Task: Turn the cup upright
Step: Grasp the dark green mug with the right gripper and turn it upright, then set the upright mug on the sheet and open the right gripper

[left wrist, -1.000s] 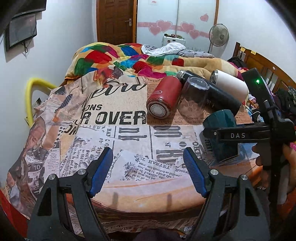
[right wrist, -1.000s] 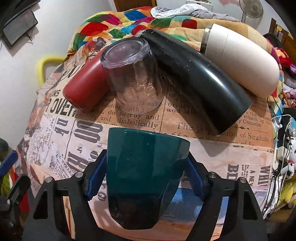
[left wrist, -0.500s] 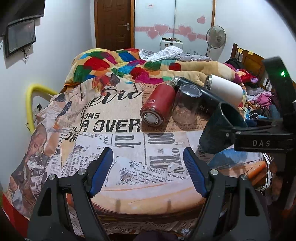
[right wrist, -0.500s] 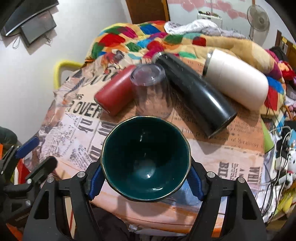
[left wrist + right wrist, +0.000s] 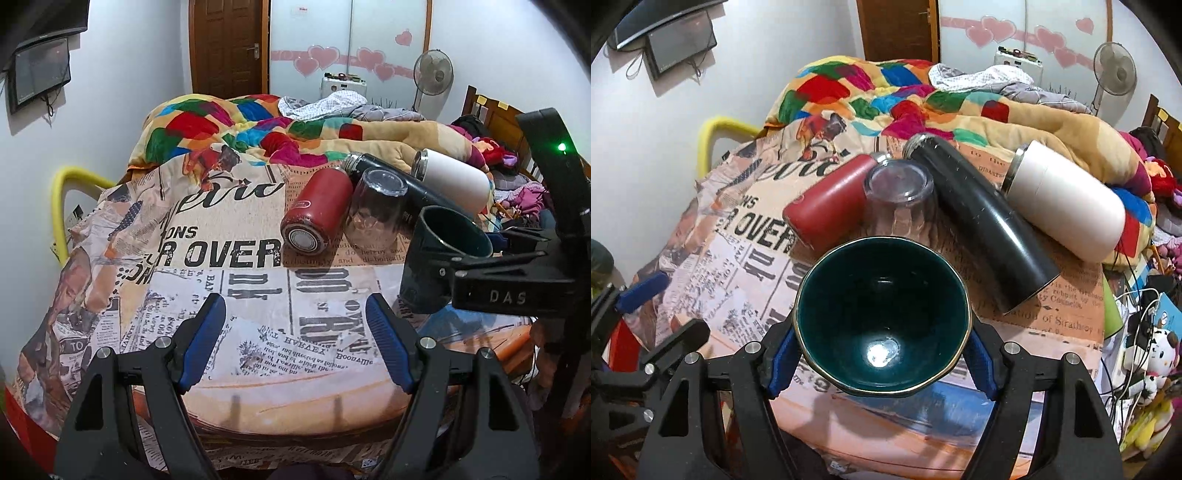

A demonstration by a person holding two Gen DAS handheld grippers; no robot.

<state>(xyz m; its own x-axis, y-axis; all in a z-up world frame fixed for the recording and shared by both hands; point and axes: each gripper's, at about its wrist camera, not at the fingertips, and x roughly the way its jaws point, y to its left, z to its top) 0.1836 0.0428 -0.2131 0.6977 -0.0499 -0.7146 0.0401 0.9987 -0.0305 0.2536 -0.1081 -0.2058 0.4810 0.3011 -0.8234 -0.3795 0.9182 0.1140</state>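
Left wrist view first: our left gripper hangs wide open over the newspaper-print bedspread with nothing between its blue pads. Off to the right, the right gripper has the teal cup in the air. A second ago that cup was mouth-down on the bed; half a second ago it was lifted and tipping, and now its mouth points up and a bit away from us, tilted rather than level. Behind it the red bottle, the upturned clear glass, the black flask and the white tumbler haven't budged.

Right wrist view: the right gripper is clamped on the teal cup from both sides, pads touching its outer wall. We're looking straight down into the bowl, with a glint on the bottom. A second back this camera saw only the outside wall, so the roll is basically done.

Our read: the flip itself is nearly finished, and what's left is levelling the cup and setting its base down on the bedspread. It's soft, so it might wobble when we let go.
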